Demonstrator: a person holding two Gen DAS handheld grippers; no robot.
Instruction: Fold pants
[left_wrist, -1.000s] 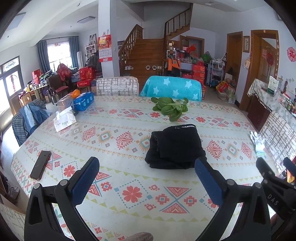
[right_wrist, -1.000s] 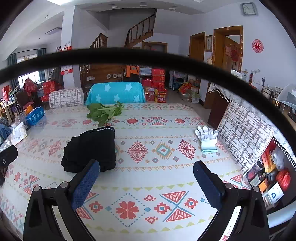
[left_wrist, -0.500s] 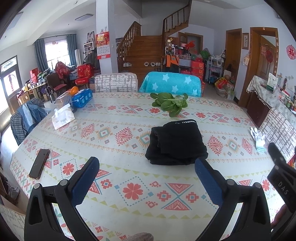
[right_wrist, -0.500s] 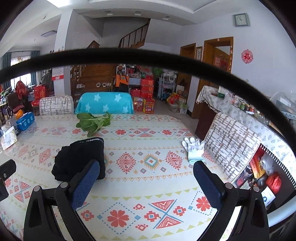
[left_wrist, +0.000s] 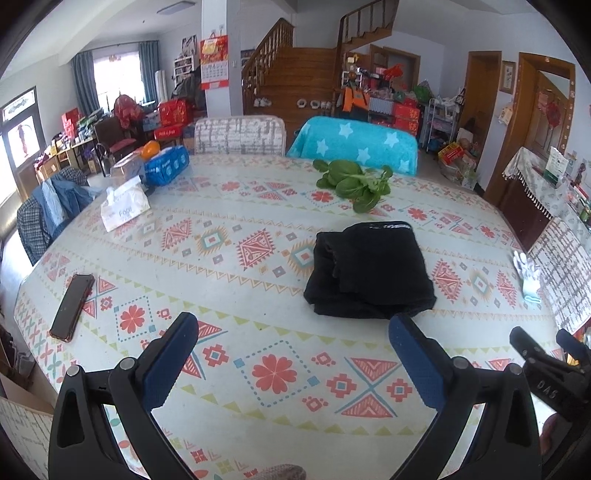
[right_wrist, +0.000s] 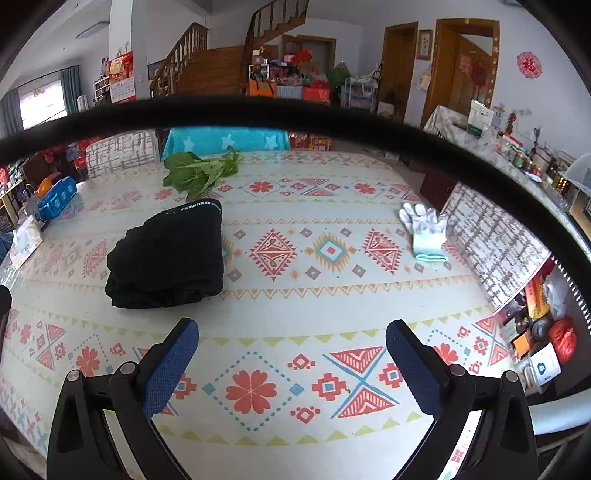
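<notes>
- The pants (left_wrist: 369, 273) lie folded in a black bundle on the table (left_wrist: 258, 332), near its middle; white letters on the waistband are too small to read.
- The tissue pack (left_wrist: 123, 208) at the far left has the word "Face".
- The right gripper's (right_wrist: 291, 354) body, seen at the left view's edge, shows "DAS".
- Compared with one second ago, the pants have not moved; both cameras have shifted only a little.
- The left gripper (left_wrist: 291, 350) hovers over the table just before the pants, jaws wide apart, holding nothing.
- The right gripper is also spread open and empty, right of the pants.
- Greens (left_wrist: 354, 181) lie beyond the pants, a phone (left_wrist: 72, 306) at left, a glove (right_wrist: 424, 229) at right.
</notes>
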